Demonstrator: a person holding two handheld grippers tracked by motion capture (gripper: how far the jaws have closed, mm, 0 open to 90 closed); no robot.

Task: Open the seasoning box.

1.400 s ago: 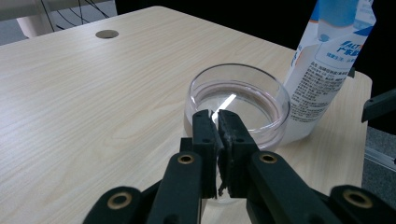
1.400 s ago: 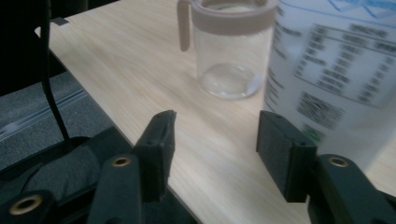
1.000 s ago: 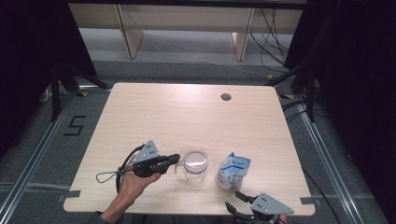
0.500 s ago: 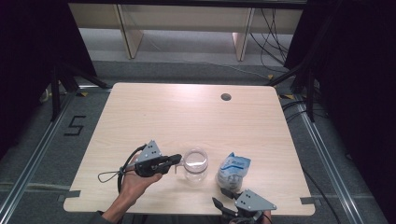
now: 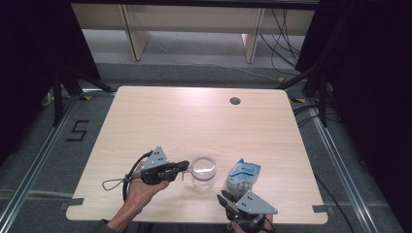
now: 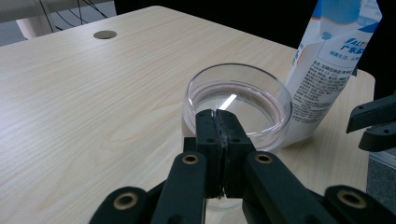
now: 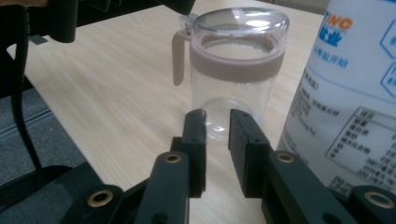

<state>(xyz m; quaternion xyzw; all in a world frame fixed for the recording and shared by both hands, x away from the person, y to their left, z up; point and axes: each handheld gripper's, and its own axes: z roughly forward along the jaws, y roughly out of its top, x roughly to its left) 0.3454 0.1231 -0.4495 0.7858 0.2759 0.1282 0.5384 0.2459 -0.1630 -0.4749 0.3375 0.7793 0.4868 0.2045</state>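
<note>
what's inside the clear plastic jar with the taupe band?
The clear plastic jar looks empty: table grain shows through its lower wall, and nothing lies at the bottom seen through the clear lid. The taupe band hides the part of the interior just under the lid.

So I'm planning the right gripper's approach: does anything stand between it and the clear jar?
Nothing visible does. The right gripper, its jaws just closing with nothing between them, faces the clear jar across the table; the white bag stands off to one side.
</note>
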